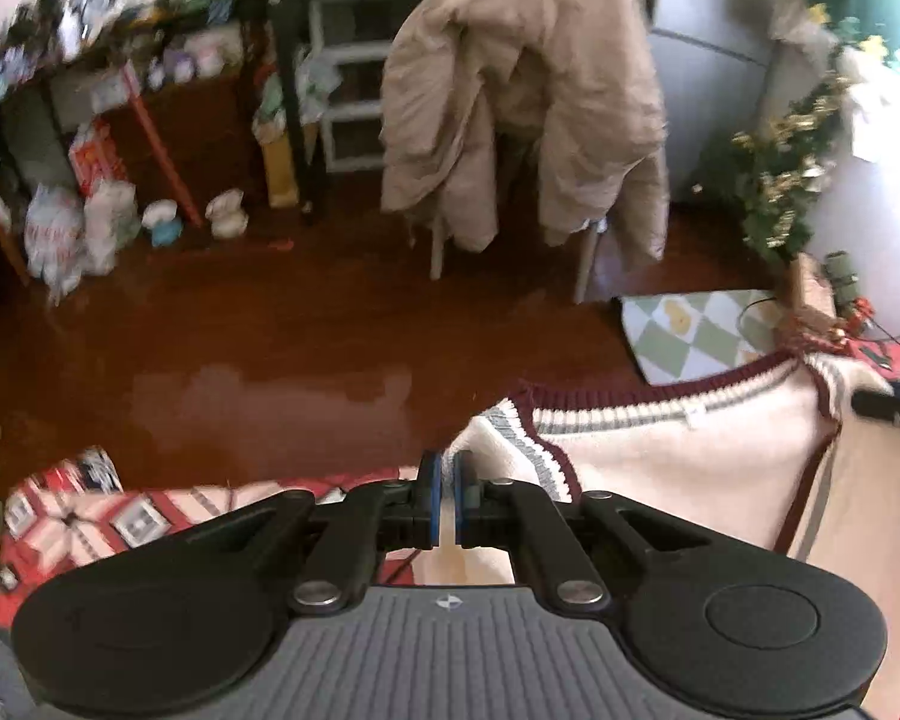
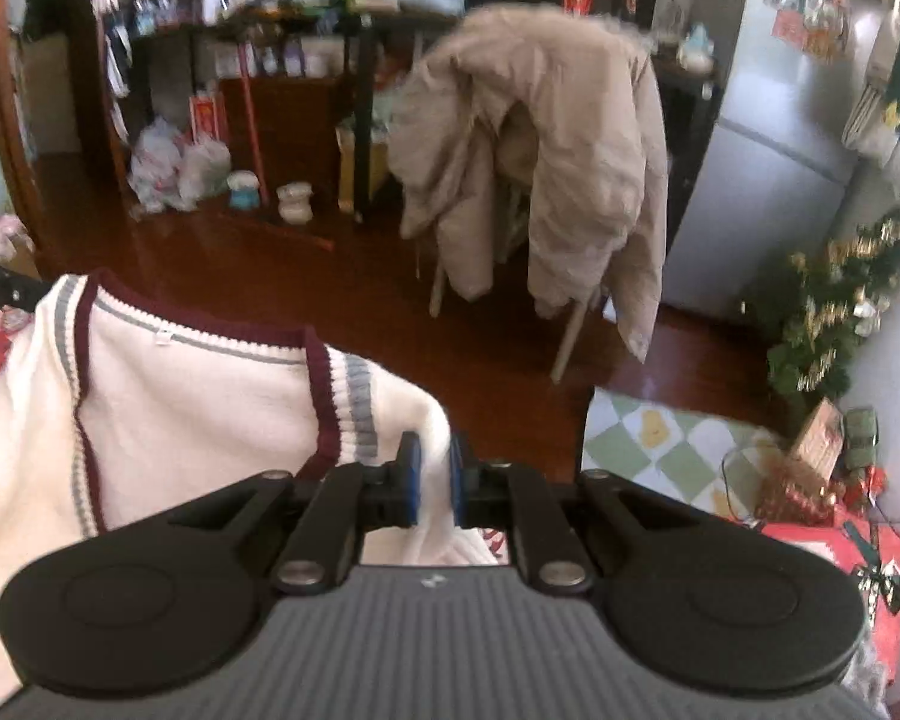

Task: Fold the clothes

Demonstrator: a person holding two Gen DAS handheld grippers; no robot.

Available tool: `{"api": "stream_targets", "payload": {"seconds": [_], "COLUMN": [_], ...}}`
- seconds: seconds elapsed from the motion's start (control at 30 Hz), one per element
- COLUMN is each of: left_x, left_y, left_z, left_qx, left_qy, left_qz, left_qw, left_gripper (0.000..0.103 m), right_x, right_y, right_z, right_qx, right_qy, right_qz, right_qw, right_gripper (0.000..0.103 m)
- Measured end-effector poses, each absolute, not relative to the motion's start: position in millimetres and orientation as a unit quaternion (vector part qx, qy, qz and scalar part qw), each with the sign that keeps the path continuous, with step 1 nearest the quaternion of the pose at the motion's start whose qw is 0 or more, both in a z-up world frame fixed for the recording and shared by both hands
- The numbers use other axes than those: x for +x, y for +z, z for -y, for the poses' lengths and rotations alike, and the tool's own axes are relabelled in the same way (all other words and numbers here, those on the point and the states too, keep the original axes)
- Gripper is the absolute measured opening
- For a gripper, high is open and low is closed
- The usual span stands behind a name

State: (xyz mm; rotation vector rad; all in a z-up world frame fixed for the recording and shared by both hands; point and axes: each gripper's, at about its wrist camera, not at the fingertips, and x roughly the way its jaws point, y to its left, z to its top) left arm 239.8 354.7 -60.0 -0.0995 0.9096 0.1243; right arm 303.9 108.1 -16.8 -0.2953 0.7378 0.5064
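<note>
Both grippers grasp one garment, a cream knitted vest (image 1: pixel 678 468) with maroon and grey striped trim, lifted by its two shoulders above a red patterned cloth (image 1: pixel 90 516). The left gripper (image 1: pixel 448 474) has its blue pads (image 1: pixel 429 498) drawn almost together, pinching a thin fold at one shoulder. The right gripper (image 2: pixel 432 468) is clamped on a thicker fold of the other shoulder, its pads (image 2: pixel 413 480) pressing the knit from both sides. The neckline stretches between the two grips. Beyond lie a glossy brown wooden floor (image 1: pixel 270 348), a chair (image 2: pixel 570 324) draped with a beige padded coat (image 2: pixel 546 150), and a green checked mat (image 2: pixel 648 438)
</note>
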Motion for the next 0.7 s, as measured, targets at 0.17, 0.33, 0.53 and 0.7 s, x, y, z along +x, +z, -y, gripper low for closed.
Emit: {"api": "stream_targets", "payload": {"seconds": [0.17,0.33,0.53,0.7], "left_x": [237,195,123,55], "left_y": [-81,-65,-41,-31], "left_z": [-368,-371,-373,-365], "left_qx": [-0.117,-0.108,-0.112,-0.149], "left_qy": [0.064,0.038,0.030,0.019], "left_qz": [-0.470,-0.453,-0.425,-0.403], "left_qw": [0.873,0.884,0.898,0.903], "left_gripper": [0.019,0.039,0.048,0.051], "right_x": [318,297,221,128], "right_y": [-47,-39,-14,-8], "right_z": [-109,-81,-46,-17], "right_qx": [-0.093,-0.043,-0.068,-0.066], "right_qy": [0.236,0.245,0.291,0.319], "right_qz": [-0.385,-0.371,-0.350,-0.356], "right_qw": [0.888,0.895,0.888,0.876], "right_gripper": [0.031,0.068,0.091,0.102]}}
